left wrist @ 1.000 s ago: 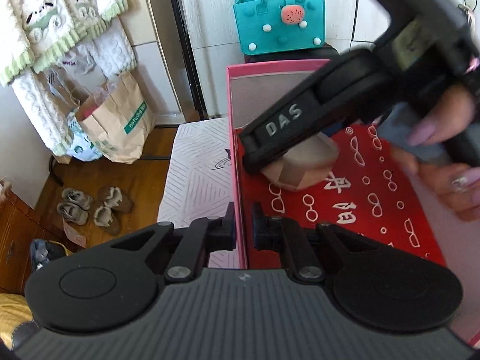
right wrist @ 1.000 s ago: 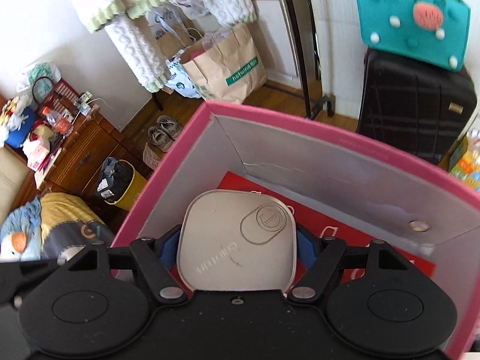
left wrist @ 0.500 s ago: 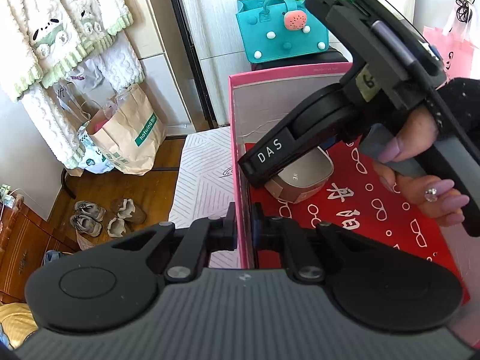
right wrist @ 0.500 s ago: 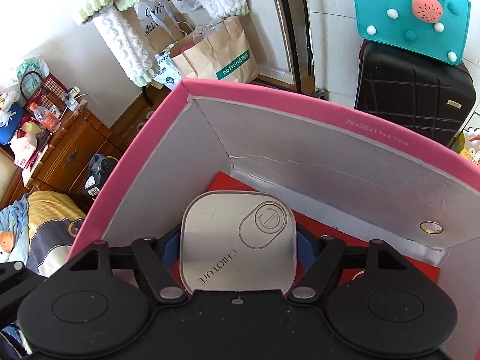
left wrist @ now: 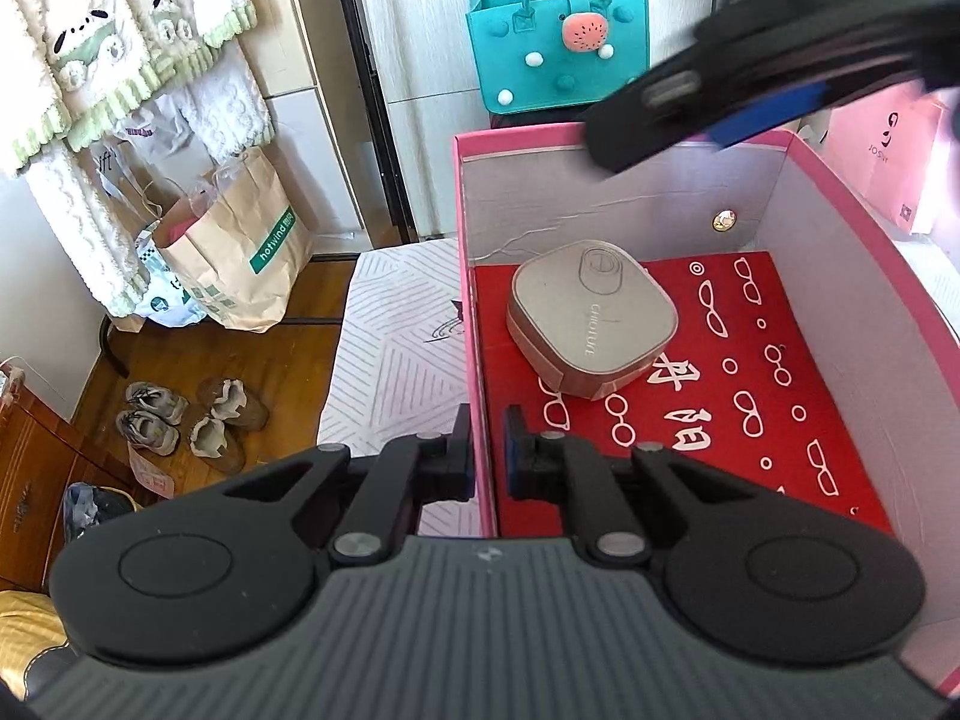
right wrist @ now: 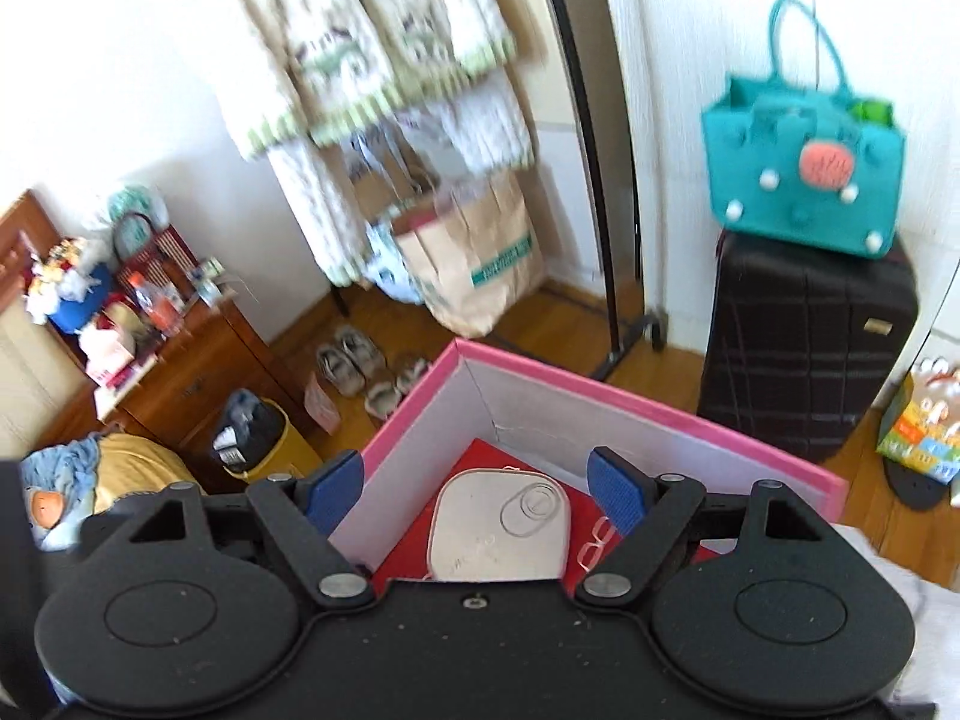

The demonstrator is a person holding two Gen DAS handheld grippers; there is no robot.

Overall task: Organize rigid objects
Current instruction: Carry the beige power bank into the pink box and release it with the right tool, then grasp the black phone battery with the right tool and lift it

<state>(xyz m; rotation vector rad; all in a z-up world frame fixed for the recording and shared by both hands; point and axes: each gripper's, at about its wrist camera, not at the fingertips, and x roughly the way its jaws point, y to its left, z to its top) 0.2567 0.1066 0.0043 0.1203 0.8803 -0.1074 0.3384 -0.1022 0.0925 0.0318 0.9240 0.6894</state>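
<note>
A beige rounded-square case (left wrist: 591, 318) lies flat in the far left corner of the pink box (left wrist: 870, 222), on its red patterned floor (left wrist: 750, 396). My left gripper (left wrist: 487, 450) is shut on the box's left wall (left wrist: 474, 324), one finger on each side. My right gripper (right wrist: 477, 489) is open and empty, raised above the box; the case (right wrist: 501, 531) shows below, between its blue pads (right wrist: 618, 489). In the left wrist view the right gripper (left wrist: 708, 102) is a blurred shape over the box's far wall.
The box sits on a white patterned surface (left wrist: 390, 360). A teal bag (right wrist: 804, 165) rests on a black suitcase (right wrist: 804, 348) behind the box. A paper bag (left wrist: 240, 258), shoes (left wrist: 186, 426), hanging towels (left wrist: 120, 60) and a wooden dresser (right wrist: 180, 372) are to the left.
My right gripper opened, let go of the beige case and rose out of the box. The case now lies on the red floor. The left gripper kept its hold on the wall.
</note>
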